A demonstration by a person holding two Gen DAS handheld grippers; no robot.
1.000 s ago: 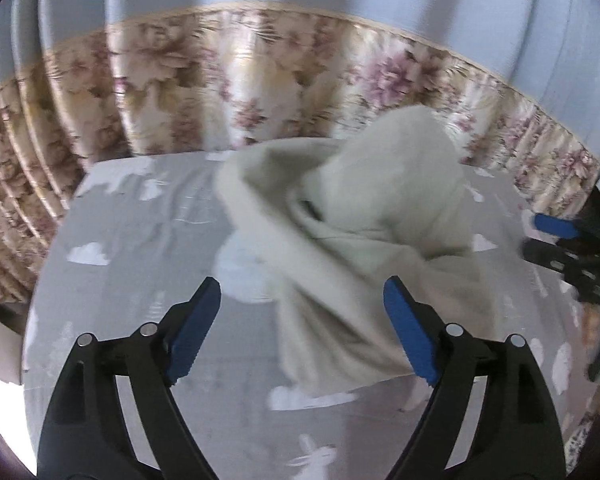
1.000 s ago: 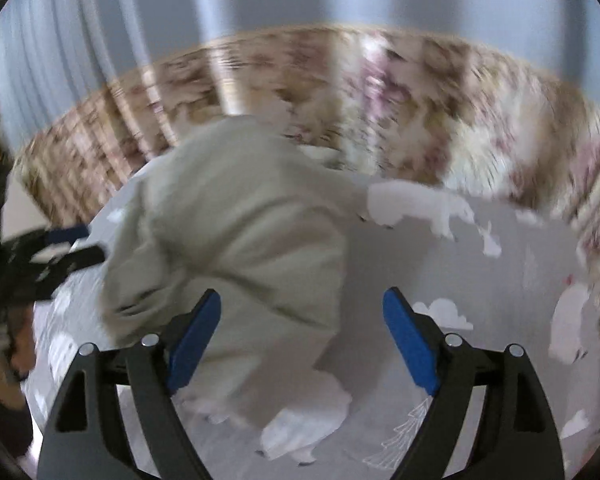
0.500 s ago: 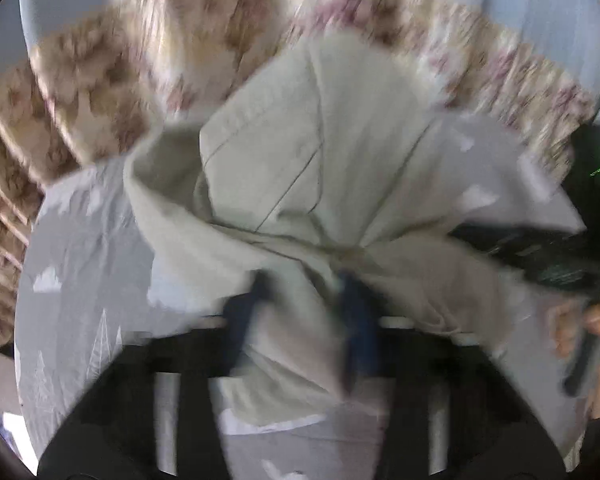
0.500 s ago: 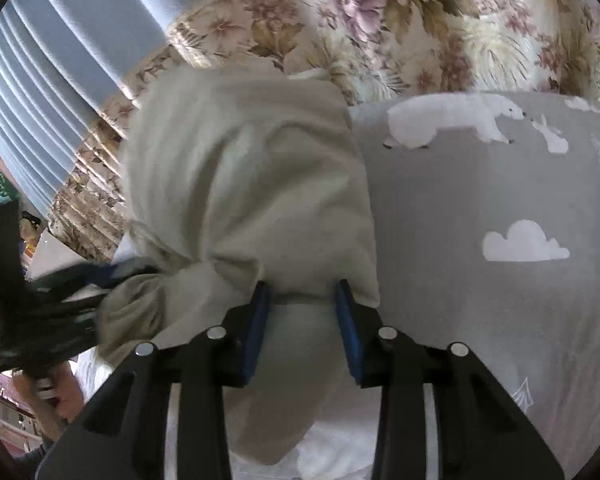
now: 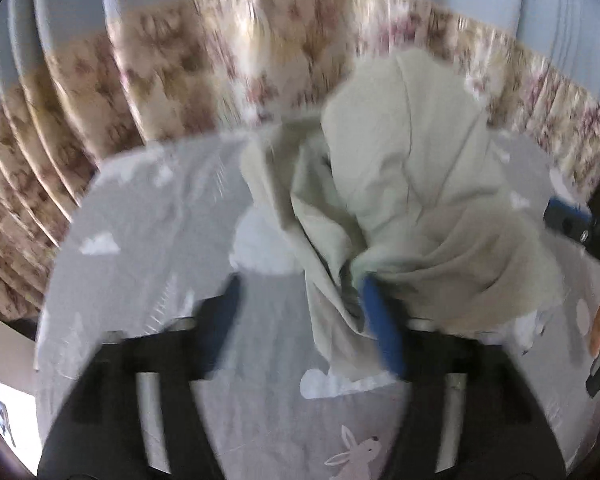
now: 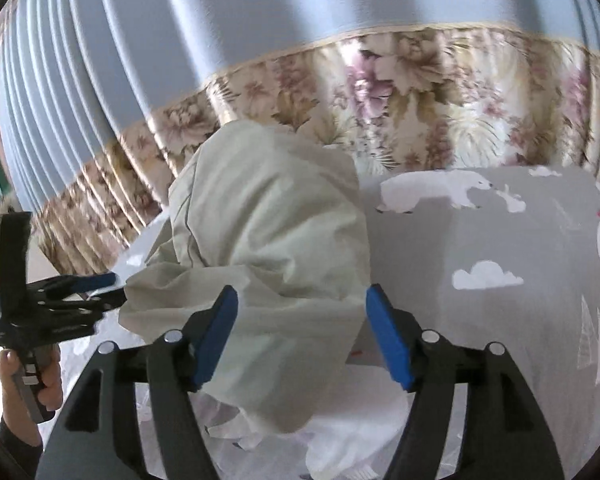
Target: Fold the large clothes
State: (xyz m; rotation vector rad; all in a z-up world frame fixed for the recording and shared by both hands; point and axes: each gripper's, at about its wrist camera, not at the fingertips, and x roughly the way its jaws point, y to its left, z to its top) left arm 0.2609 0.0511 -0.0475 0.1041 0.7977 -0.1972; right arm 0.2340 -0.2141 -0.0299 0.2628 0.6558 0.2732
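Both grippers point downward over a grey bedsheet (image 6: 520, 360) printed with white clouds, bears and rabbits, where a pale cream garment (image 6: 268, 240) lies bunched in a heap near the far edge, in front of a floral curtain (image 6: 420, 92).

From the right wrist view, the right gripper (image 6: 302, 336) has its blue-padded jaws spread apart, having just been opening; a lobe of the garment lies between them, and the pads do not press on it. At the far left of this view a person's hand (image 6: 40, 384) grips the handle of the left gripper (image 6: 104, 288), whose tips reach the garment's left edge.

The left wrist view is blurred by motion. There the left gripper (image 5: 304, 320) also stands parted, its jaws having just been opening; its right pad (image 5: 380, 332) lies against a hanging fold of the garment (image 5: 412, 184), the left pad clear of cloth over bare sheet. Only this view shows the white rabbit print (image 5: 356, 456) near the bottom, and the right gripper (image 5: 572, 220) at the right edge.
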